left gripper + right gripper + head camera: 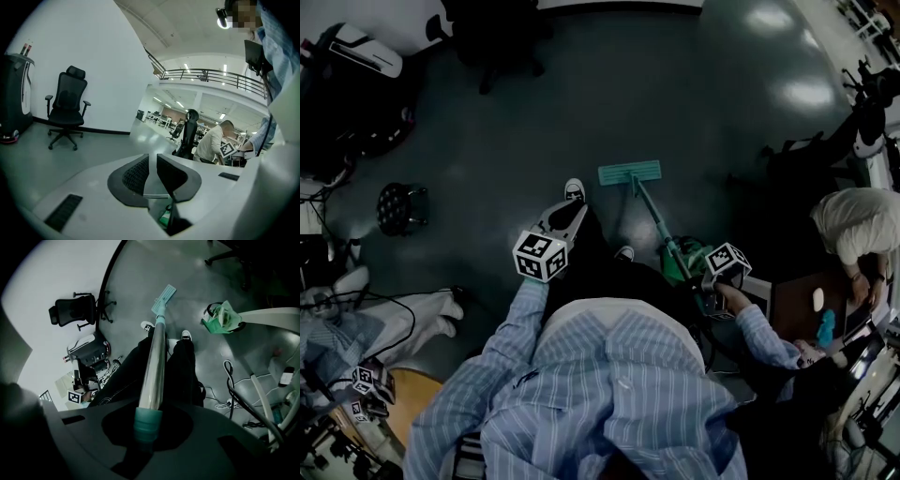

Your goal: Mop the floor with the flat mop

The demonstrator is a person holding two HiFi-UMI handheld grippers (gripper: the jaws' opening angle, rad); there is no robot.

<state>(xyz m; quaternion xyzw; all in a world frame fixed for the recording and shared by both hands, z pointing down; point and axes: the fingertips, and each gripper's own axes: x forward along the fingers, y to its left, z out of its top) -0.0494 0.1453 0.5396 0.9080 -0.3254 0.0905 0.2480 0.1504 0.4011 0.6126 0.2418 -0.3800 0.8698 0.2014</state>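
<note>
The flat mop's teal head (630,172) lies flat on the dark floor just ahead of my shoes. Its metal handle (654,220) slants back up to my right gripper (705,279). In the right gripper view the mop head (164,295) sits far down the shiny handle (153,366), and my right gripper (146,423) is shut on the handle's teal grip. My left gripper (567,220) hovers over my left leg, apart from the mop. In its own view the left gripper (153,174) is open by a narrow gap with nothing between the pads.
A black office chair (67,110) stands by the white wall. A small round stool (401,206) is at my left. A green bucket (222,318) and loose cables (234,380) lie on the floor to my right. A person (853,225) bends over a desk at the right.
</note>
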